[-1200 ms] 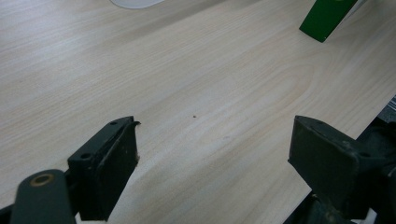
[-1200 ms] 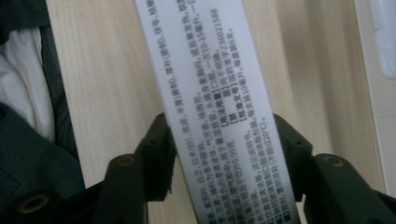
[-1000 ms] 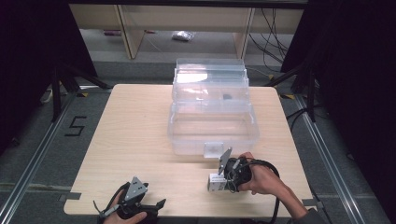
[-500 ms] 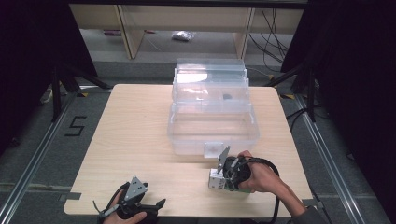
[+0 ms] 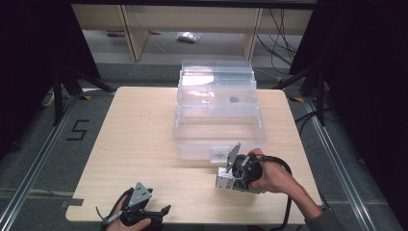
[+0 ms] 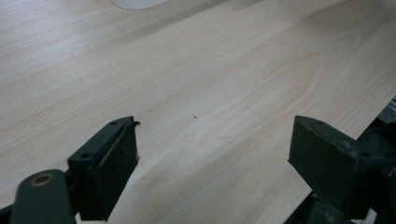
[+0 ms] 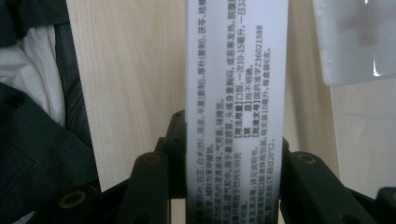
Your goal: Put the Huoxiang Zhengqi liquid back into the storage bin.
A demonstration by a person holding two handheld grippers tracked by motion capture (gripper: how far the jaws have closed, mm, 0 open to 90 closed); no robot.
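Observation:
On the wooden table, my right gripper is shut on a white carton with a green edge, just in front of the clear plastic storage box. In the right gripper view the carton stands between the jaws of that gripper, its printed side facing the camera. My left gripper rests at the table's front left edge. Its jaws stand wide open over bare wood with nothing between them.
The clear box is open in stepped tiers, with a white latch on its front wall; a pale corner of it lies beside the carton. A dark sleeve lies left of the carton. Shelving stands beyond the table's far edge.
The right hand and the carton have shifted only slightly near the clear box's front. The left gripper has stayed where it was.

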